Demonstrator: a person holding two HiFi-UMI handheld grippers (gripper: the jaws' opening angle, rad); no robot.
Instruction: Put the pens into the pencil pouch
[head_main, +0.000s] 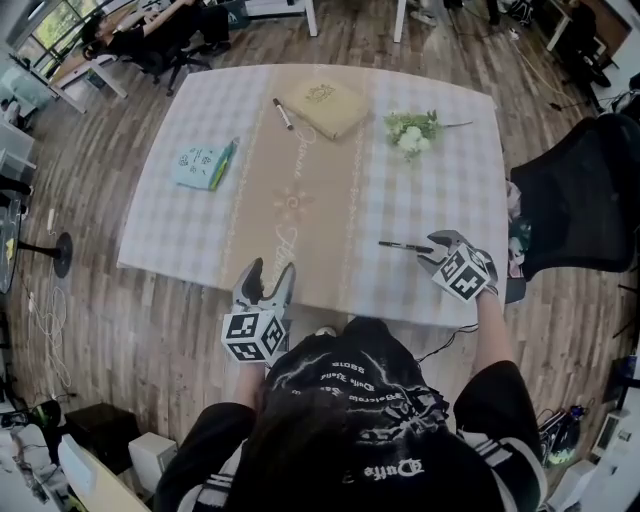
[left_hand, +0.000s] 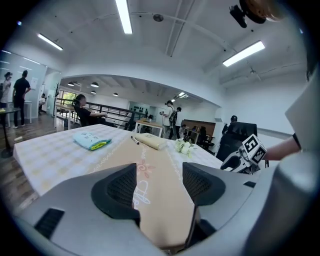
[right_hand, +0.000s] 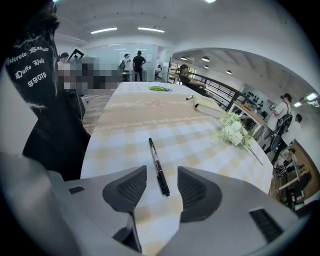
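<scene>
- Right hand-held gripper (right_hand: 162, 176): jaws standing apart, gripping nothing, angling down over the near end of the black pen (right_hand: 156, 162). The pen is lying flat on the bench (head_main: 180, 230) near its front right edge, its tip sitting between the pads without touching them.
- Left hand-held gripper (left_hand: 159, 172): jaws standing open and empty, hovering at the front edge.
- Second pen (head_main: 283, 113): lying just beside the tan pencil pouch (head_main: 325, 105) at the far side.
- White flowers (head_main: 412, 131), teal packet (head_main: 203, 165): resting well apart.
</scene>
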